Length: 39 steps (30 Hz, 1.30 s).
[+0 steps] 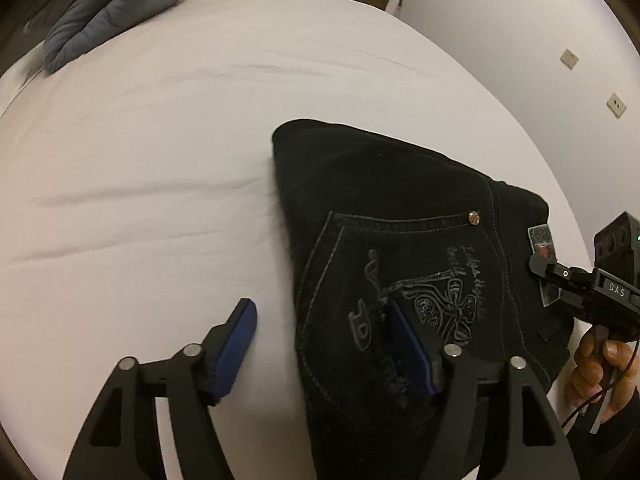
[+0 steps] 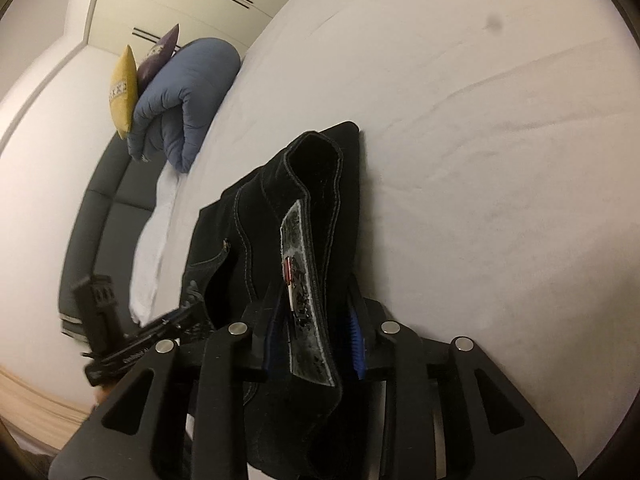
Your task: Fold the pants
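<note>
Black pants (image 1: 392, 208) lie folded on the white bed, back pocket with embroidery facing up. My left gripper (image 1: 324, 312) is open; its right finger hovers over the pocket, its left finger over bare sheet. My right gripper (image 2: 314, 330) is shut on the pants' waistband (image 2: 316, 200), the silver label (image 2: 300, 280) between its blue pads. It also shows in the left wrist view (image 1: 560, 276) at the waistband's right edge, held by a hand.
The white bed sheet (image 1: 160, 160) spreads left and far. A folded blue duvet (image 1: 104, 4) lies at the far left corner, with yellow and purple cushions (image 2: 124, 88) beside it. A dark headboard (image 2: 92, 232) and wall sockets (image 1: 616, 105) border the bed.
</note>
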{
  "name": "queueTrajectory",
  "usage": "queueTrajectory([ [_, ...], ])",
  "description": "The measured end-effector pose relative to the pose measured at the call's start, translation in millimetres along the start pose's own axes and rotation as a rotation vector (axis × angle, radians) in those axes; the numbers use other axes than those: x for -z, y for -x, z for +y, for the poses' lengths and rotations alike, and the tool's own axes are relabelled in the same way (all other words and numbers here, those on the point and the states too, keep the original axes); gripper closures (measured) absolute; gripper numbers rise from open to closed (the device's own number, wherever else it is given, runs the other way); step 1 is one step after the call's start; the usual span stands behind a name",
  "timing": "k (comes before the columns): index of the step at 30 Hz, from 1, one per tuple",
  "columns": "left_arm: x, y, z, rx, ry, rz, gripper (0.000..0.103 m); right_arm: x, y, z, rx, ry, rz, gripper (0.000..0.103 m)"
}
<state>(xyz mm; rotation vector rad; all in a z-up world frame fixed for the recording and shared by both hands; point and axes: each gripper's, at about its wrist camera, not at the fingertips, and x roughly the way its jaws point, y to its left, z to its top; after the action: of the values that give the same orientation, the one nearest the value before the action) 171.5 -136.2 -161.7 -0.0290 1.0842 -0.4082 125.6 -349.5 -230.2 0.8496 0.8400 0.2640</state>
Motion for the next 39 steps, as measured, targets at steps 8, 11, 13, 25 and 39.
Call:
queueTrajectory([
  [8,27,77,10,-0.142,0.007,-0.214,0.0,18,82,6,0.198,0.018,-0.213,0.055],
  [11,46,132,-6,-0.285,-0.05,-0.405,0.0,38,122,40,0.305,0.127,-0.347,0.046],
  [13,52,164,-6,-0.339,-0.069,-0.507,0.0,60,154,73,0.384,0.228,-0.489,0.032],
  [25,117,343,-48,-0.368,-0.096,-0.934,0.0,190,259,251,0.588,0.596,-1.061,0.0],
  [39,128,290,-64,-0.368,-0.054,-0.496,0.0,206,235,263,0.467,0.355,-0.709,0.0],
])
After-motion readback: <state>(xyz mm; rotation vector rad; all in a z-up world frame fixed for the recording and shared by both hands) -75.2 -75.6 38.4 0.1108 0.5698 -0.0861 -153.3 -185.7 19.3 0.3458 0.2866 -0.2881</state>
